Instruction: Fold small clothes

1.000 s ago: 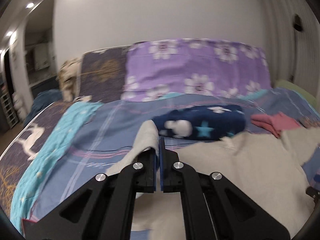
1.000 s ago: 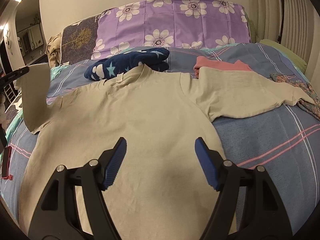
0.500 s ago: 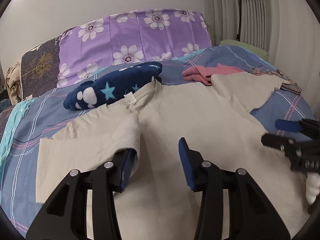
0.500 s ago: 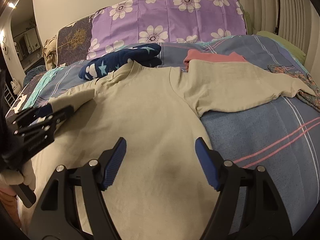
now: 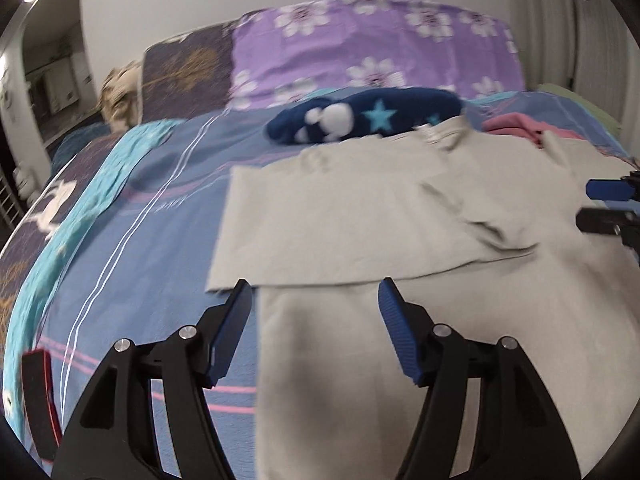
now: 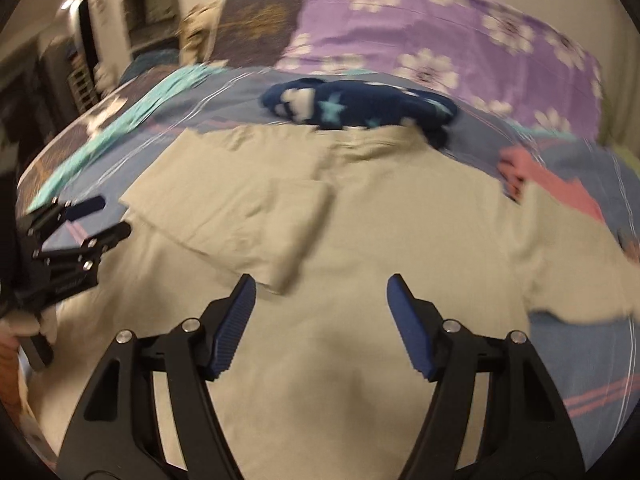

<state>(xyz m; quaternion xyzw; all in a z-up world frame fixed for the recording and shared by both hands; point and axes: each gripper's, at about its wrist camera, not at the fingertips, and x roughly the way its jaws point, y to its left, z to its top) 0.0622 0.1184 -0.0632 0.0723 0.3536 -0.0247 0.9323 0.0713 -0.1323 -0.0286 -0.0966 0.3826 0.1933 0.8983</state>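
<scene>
A beige T-shirt [image 5: 460, 340] [image 6: 380, 240] lies flat on the bed. Its left sleeve [image 5: 340, 220] [image 6: 260, 216] is folded inward and rests on the shirt's body. My left gripper [image 5: 315, 286] [image 6: 112, 216] hovers just short of that sleeve's near edge; its jaws are opening and nothing is between them. Over the middle of the shirt is my right gripper [image 6: 320, 280] [image 5: 608, 204], its jaws wide, closing a little and empty. The right sleeve [image 6: 568, 264] lies spread out to the right.
A navy star-print garment [image 5: 360, 118] and a pink one [image 5: 516, 124] lie past the collar. Purple flowered pillows [image 5: 380, 48] stand at the back. A teal cloth [image 5: 80, 208] runs along the left of the blue plaid cover [image 5: 152, 240]. A red-edged black object [image 5: 36, 396] sits near left.
My left gripper, shut on the sleeve a second ago, laid it over the shirt, let go, opened and drew back downward. The right gripper rolled and its view shifted toward the folded sleeve.
</scene>
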